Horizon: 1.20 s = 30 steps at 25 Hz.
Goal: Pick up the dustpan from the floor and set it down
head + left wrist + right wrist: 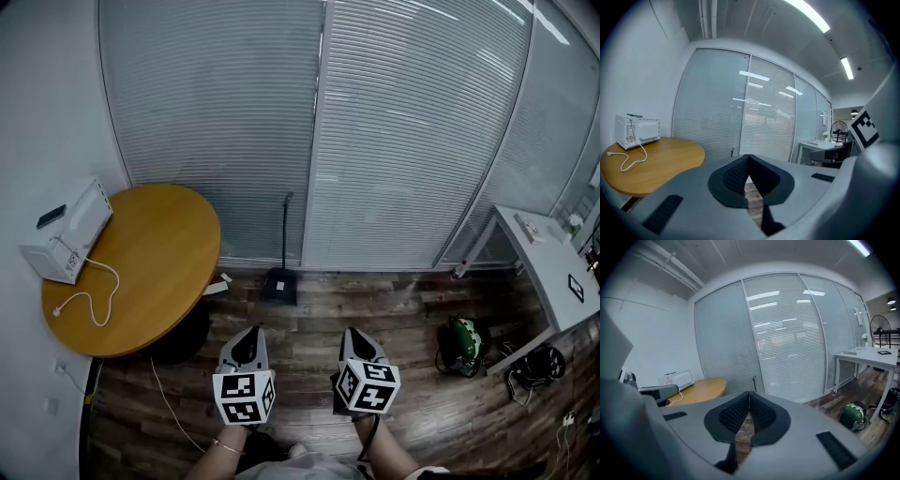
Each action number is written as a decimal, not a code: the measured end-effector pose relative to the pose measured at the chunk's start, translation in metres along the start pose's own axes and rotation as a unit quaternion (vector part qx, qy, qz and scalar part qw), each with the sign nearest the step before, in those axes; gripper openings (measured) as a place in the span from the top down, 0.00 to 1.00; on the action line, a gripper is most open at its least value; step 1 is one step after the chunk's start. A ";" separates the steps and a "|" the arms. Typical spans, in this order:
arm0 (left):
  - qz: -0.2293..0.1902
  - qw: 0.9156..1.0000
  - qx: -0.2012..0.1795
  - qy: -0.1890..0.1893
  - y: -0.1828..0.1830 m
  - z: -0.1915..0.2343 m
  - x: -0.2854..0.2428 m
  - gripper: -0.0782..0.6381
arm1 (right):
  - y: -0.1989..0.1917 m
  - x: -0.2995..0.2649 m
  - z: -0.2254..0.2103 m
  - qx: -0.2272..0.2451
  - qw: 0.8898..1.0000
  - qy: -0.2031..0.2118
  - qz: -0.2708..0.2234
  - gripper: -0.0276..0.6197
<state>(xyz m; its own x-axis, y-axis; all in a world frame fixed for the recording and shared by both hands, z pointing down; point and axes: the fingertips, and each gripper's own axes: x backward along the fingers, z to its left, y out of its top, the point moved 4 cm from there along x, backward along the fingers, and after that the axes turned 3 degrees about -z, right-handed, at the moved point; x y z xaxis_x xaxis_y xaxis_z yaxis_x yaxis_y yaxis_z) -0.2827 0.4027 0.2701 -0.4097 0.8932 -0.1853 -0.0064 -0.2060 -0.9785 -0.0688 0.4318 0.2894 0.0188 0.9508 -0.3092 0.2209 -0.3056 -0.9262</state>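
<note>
The dustpan (pixel 279 285) is dark and sits on the wooden floor against the blind-covered glass wall, its thin handle (pixel 286 225) standing upright. Both grippers hang side by side nearer to me, well short of it. My left gripper (pixel 249 334) is to the dustpan's near left and my right gripper (pixel 356 336) to its near right. In the left gripper view the jaws (pixel 749 157) are shut with nothing between them, and the handle top (pixel 732 151) peeks just above them. In the right gripper view the jaws (pixel 749 394) are also shut and empty, with the handle (pixel 754 380) beyond.
A round wooden table (pixel 150 281) stands at the left with a white appliance (pixel 70 230) and its cable on it. A white desk (pixel 548 267) is at the right, with a green object (pixel 462 343) and black cables (pixel 532 366) on the floor beside it.
</note>
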 end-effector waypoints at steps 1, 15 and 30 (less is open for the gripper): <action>0.003 1.000 -0.003 -0.001 -0.002 0.000 0.000 0.87 | -0.004 -0.001 -0.001 -0.006 1.000 -0.001 0.005 0.91; -0.010 1.000 0.006 -0.011 0.007 0.054 -0.093 0.87 | 0.017 -0.097 0.014 0.003 1.000 -0.009 0.002 0.91; -0.014 0.999 -0.016 -0.036 0.035 0.120 -0.208 0.87 | 0.057 -0.219 0.029 0.009 0.999 -0.036 -0.017 0.91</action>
<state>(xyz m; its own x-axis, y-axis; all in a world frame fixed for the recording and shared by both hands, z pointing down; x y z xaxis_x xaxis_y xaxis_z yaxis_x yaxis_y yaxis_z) -0.3072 0.1613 0.2855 -0.4746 0.8669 -0.1525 0.0107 -0.1675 -0.9858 -0.0887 0.2048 0.2979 -0.0584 0.9546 -0.2920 0.2034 -0.2750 -0.9397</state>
